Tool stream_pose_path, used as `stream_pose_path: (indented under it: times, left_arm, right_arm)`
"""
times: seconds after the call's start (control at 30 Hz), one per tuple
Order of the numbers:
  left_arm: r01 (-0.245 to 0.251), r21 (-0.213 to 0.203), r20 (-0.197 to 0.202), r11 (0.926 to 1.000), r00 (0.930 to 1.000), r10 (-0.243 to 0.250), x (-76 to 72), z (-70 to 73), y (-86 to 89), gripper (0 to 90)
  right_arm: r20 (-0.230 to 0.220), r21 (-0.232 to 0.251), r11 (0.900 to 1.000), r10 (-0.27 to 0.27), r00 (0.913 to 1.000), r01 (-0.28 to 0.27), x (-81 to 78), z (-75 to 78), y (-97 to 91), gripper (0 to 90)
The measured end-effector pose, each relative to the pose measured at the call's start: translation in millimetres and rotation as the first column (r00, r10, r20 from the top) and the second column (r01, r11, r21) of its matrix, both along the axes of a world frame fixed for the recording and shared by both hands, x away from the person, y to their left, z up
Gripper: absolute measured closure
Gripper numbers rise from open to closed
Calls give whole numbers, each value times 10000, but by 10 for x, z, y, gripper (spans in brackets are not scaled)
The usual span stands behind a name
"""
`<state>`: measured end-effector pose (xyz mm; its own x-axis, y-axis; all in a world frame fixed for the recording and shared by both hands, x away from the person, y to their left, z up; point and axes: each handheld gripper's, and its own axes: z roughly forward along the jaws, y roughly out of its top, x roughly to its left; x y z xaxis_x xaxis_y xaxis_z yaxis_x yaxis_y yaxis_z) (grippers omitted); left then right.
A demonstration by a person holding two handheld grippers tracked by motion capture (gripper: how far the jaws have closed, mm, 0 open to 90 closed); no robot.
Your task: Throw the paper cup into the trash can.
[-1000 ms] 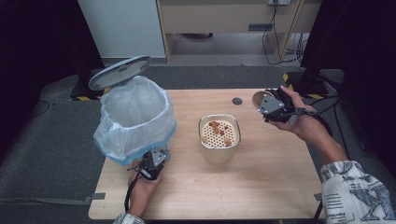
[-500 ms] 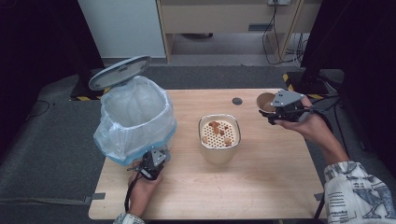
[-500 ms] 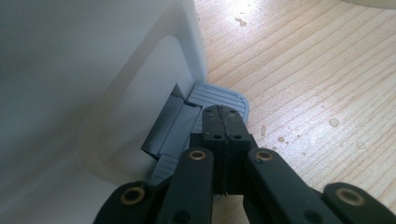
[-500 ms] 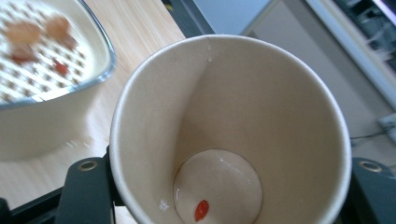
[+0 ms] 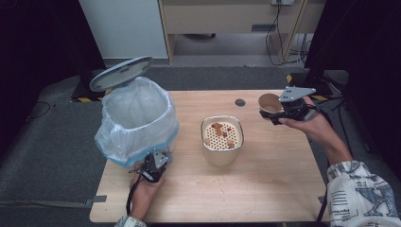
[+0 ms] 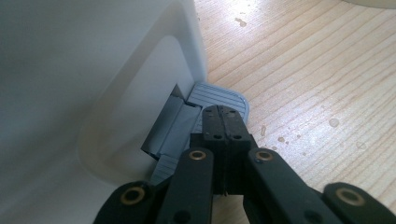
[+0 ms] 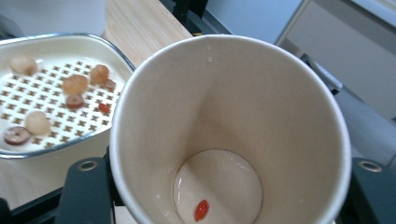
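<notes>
My right gripper clamps a paper cup, its jaws pressed against the cup's two sides. In the right gripper view the cup's open mouth faces the camera; inside, one small red berry lies on the wet bottom. Just beyond the cup's left rim stands the strainer pot, with several pale and brown bits and a red one scattered on its perforated insert. From above, the cup is tipped on its side at the far right of the table, apart from the pot.

My left gripper has its jaws fully closed, with nothing between them, and their tips rest on the grey pedal at the foot of the bin. From above, this gripper sits against the bin's near side, and the bin's lid stands open over the liner bag.
</notes>
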<state>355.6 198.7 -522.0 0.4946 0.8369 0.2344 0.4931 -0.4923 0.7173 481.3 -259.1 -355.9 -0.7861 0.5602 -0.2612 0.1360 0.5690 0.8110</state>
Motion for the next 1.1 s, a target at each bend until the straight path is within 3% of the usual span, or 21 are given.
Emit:
stream_pose_path:
  times: [1.1]
  left_arm:
    - [3,33,10,10000,10000,-3,-1,0,-3,897]
  right_arm:
    - [-822,601,9943,927,9923,-880,34,298,465,330]
